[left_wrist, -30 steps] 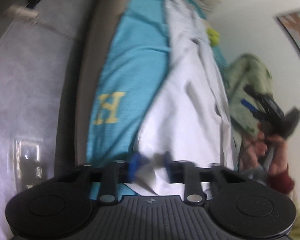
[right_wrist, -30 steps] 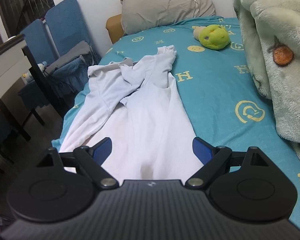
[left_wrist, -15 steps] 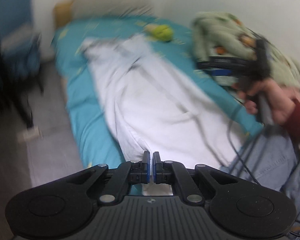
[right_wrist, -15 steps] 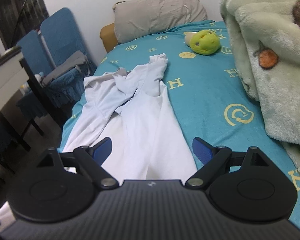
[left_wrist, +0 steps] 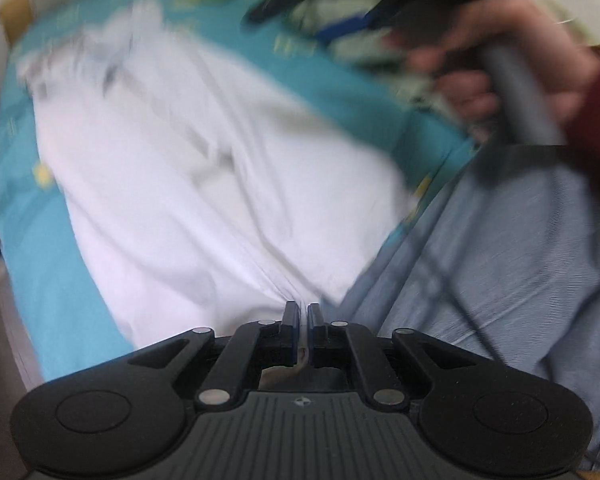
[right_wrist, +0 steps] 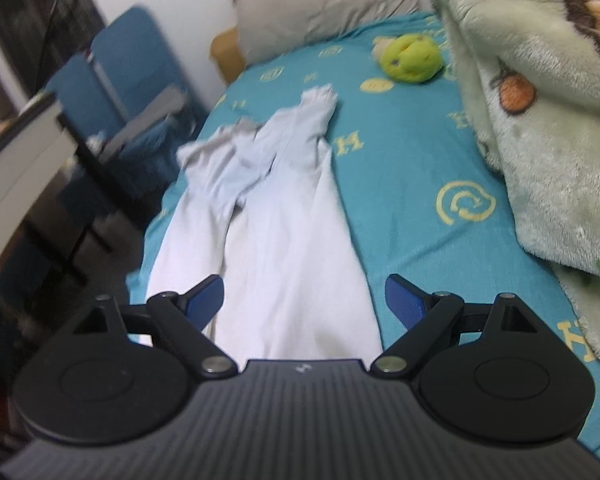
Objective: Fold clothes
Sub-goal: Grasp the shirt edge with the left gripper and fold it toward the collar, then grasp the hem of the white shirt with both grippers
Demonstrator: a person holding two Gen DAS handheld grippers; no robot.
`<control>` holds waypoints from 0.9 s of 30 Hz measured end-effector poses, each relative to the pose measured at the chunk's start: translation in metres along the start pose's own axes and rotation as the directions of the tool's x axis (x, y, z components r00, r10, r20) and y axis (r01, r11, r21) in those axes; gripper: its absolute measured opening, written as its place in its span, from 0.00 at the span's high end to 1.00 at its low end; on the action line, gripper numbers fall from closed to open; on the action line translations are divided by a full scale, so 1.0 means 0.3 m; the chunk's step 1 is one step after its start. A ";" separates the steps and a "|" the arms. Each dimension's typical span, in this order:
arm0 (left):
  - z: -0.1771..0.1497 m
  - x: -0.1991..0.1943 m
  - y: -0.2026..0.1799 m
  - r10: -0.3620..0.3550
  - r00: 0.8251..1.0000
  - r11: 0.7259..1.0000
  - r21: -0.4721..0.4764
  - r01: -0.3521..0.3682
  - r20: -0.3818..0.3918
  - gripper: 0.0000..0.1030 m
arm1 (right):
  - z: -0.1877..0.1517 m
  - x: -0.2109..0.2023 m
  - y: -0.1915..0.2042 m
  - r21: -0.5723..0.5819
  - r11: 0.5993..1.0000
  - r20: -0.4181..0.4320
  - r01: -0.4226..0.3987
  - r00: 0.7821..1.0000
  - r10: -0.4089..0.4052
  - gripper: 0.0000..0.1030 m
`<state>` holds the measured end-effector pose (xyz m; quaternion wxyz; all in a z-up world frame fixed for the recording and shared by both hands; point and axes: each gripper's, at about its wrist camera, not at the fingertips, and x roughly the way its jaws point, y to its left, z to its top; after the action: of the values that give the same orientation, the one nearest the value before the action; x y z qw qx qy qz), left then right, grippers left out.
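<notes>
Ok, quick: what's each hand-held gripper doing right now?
Left hand-held gripper: nearly shut, jaws opening, edge of the white garment pinched between them.
Right hand-held gripper: open, holding nothing.

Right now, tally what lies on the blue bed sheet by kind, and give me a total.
White garment: 1
Green plush toy: 1
Grey pillow: 1
Pale green fleece blanket: 1
Total: 4
</notes>
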<state>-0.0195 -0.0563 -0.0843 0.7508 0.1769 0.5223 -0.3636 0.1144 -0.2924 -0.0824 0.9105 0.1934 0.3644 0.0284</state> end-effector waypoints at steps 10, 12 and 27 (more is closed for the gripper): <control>-0.015 -0.091 0.186 0.045 0.991 0.944 -0.330 -0.002 0.123 0.31 | -0.095 -0.001 -0.091 0.115 0.991 -0.181 0.072 0.982 -0.050 0.14; -0.011 -0.065 0.252 0.109 0.989 0.903 -0.426 -0.056 0.101 0.31 | -0.106 0.031 -0.108 0.142 0.984 -0.226 0.105 0.972 -0.071 0.14; -0.009 0.093 0.390 0.093 0.995 0.794 -0.600 -0.102 -0.047 0.26 | -0.174 0.109 -0.123 0.178 0.958 -0.445 0.223 0.887 -0.123 0.13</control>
<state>0.0695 0.0140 -0.1242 0.7820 -0.0409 0.6063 -0.1386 0.0999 -0.3030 -0.1519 0.7788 0.2503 0.5728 -0.0528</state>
